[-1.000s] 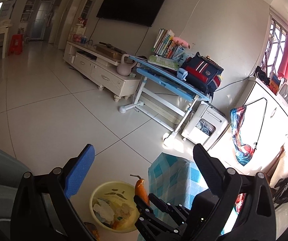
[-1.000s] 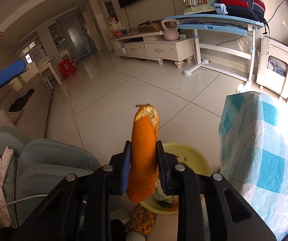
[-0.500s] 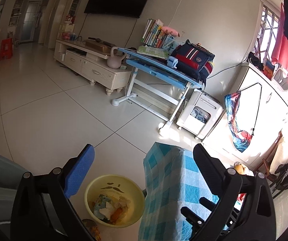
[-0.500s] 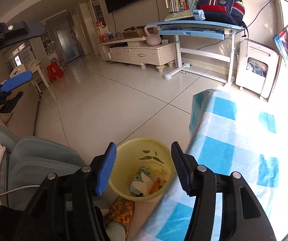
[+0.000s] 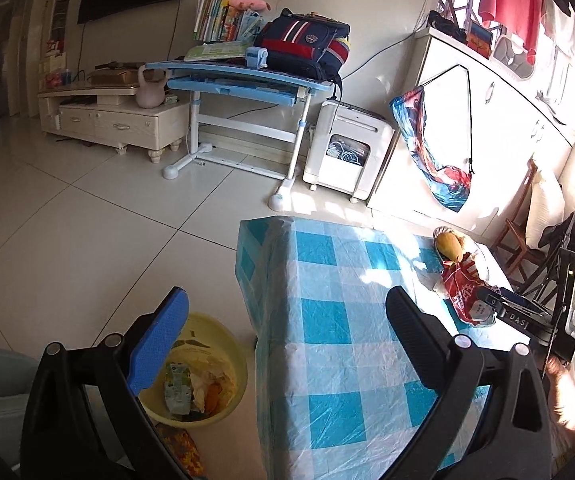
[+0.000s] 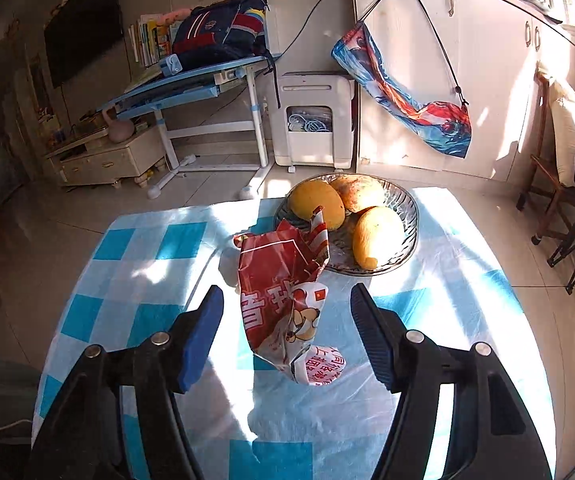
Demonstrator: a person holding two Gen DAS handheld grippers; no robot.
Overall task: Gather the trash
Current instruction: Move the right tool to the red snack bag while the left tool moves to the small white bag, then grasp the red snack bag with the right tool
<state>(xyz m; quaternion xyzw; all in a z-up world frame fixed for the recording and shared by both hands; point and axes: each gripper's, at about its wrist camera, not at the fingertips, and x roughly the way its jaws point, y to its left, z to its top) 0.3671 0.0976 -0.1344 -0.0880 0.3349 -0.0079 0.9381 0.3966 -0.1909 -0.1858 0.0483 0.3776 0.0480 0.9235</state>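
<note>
**Wrapper lined up for the next pickup**

Tablecloth (image 6: 143, 280) first: the blue-and-white checked plastic sheet is draping over the table's edges, and its near and left parts are lying bare, so you are getting plenty of open room to bring a gripper in low from your side. Past the table's left edge, down on the tiled floor, the yellow trash bin (image 5: 234, 364) is sitting close against the table, already holding a carton, tissue and peel. I judge it is parked there so that you are only swinging a short way from tabletop to bin.

Next, the glass fruit bowl (image 6: 405, 208) is standing toward the far side of the table with three mangoes (image 6: 319, 204) in it. That is not trash, so you are steering clear of its rim.

Then the crumpled red snack wrapper (image 6: 283, 304), your task's thing now: it is lying on the cloth with its far end touching or overlapping the bowl's near rim, and its near end is pointing toward you.

Your right gripper (image 6: 287, 332) is hovering over the wrapper with its jaws opening, one finger on each side, pads not touching it. The clearer side for closing is the near end, away from the bowl.

Your left gripper (image 5: 287, 344) is hanging spread wide and empty above the table's left edge, between bin and cloth, out of the right one's way.
</note>
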